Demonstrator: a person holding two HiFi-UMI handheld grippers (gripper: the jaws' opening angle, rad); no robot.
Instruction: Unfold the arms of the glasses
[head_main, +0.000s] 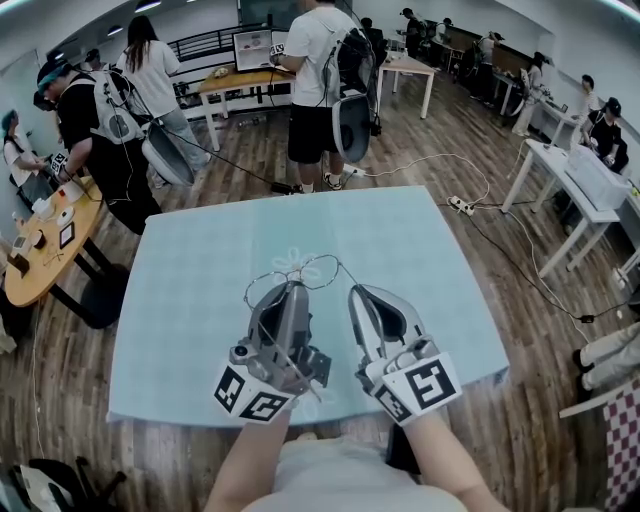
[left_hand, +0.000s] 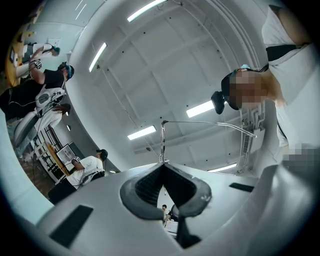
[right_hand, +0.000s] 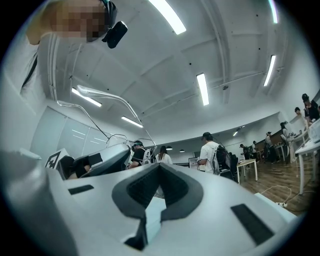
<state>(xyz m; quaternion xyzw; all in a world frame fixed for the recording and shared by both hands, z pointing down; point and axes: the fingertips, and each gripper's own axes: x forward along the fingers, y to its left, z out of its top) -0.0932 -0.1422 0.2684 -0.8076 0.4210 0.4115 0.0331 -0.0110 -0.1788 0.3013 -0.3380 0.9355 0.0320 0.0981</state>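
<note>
Left tongs tight on the wire glasses

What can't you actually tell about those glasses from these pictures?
Head view: the left gripper covers the spot where it pinches the glasses.
Left gripper view: only one thin arm shows; the lenses are hidden behind the jaws.
Right gripper view: the glasses are too small to judge their hinges.

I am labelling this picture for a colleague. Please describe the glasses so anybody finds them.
Find the light blue table. Above its near half, the left gripper is shut on the glasses: a thin wire frame, unlike the bulky right gripper beside it.
</note>
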